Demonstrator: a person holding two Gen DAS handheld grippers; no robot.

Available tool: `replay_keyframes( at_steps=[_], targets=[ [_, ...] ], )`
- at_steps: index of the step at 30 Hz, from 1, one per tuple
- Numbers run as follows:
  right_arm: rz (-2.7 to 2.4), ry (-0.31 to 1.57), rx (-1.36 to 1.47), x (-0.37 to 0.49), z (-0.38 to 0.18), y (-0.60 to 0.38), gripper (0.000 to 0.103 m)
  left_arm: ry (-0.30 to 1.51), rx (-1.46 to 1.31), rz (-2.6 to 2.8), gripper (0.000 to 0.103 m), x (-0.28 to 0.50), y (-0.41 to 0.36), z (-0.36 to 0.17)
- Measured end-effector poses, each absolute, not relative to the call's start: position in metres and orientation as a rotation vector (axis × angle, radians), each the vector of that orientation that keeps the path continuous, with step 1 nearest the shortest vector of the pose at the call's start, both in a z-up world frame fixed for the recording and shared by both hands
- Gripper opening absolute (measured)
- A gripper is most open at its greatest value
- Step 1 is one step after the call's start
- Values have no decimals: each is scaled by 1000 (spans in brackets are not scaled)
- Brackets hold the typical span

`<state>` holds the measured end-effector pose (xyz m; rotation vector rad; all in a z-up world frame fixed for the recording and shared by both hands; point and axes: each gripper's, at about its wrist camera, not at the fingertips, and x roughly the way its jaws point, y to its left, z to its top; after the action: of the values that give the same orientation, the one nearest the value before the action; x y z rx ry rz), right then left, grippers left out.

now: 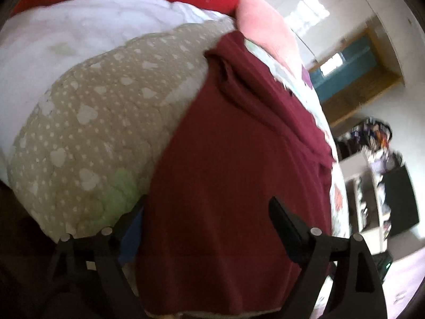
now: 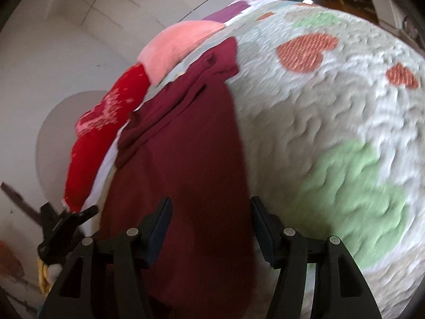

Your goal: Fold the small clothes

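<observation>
A dark maroon garment (image 1: 233, 175) lies spread on the bed, its crumpled collar end at the far side; it also shows in the right wrist view (image 2: 186, 154). My left gripper (image 1: 207, 207) is open just above the garment's near edge, its left finger partly hidden behind the cloth. My right gripper (image 2: 209, 207) is open and straddles the garment's near end, one finger on each side. The left gripper (image 2: 66, 220) shows at the lower left of the right wrist view. Both views are motion-blurred.
A beige heart-print quilt (image 1: 93, 133) lies left of the garment. A pale quilt with green and orange hearts (image 2: 332, 133) covers the bed on the right. A pink garment (image 1: 265, 26) and a red patterned one (image 2: 106, 122) lie at the far end. Shelving (image 1: 372, 186) stands beyond the bed.
</observation>
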<state>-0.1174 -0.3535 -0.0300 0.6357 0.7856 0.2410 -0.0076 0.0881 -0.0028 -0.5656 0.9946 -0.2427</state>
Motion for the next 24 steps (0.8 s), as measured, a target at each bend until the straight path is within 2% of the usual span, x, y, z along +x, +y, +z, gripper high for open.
replay_keyframes(
  at_steps=[2, 3, 7, 9, 11, 13, 15, 16, 17, 18, 19, 20, 24],
  targets=[
    [277, 787, 648, -124, -32, -350, 64, 1029, -545, -259, 34, -11, 86, -3],
    [301, 786, 658, -128, -33, -348, 64, 1044, -554, -261, 28, -13, 87, -5],
    [387, 803, 650, -134, -36, -334, 64, 1042, -615, -294, 28, -19, 94, -12],
    [384, 811, 610, -134, -36, -325, 64, 1033, -665, -329, 43, -21, 96, -15],
    [371, 815, 590, -132, -36, -319, 64, 1011, -712, -391, 69, -23, 94, -17],
    [361, 820, 582, -130, -35, -317, 63, 1000, -685, -400, 72, -25, 87, -16],
    [344, 826, 572, -131, -35, -316, 59, 1000, -625, -394, 72, -28, 79, -13],
    [330, 829, 564, -132, -35, -316, 52, 1003, -601, -387, 67, -30, 77, -12],
    [314, 833, 558, -132, -36, -315, 44, 1013, -573, -361, 58, -30, 76, -11],
    [298, 836, 557, -131, -36, -317, 39, 1029, -555, -339, 30, -28, 76, -11],
    [274, 846, 562, -131, -38, -319, 27, 1052, -551, -321, 10, -26, 78, -13],
    [259, 856, 569, -129, -38, -322, 15, 1073, -589, -325, 10, -23, 84, -15],
    [277, 879, 632, -128, -36, -332, 12, 1062, -648, -343, 9, -26, 96, -2]
  ],
)
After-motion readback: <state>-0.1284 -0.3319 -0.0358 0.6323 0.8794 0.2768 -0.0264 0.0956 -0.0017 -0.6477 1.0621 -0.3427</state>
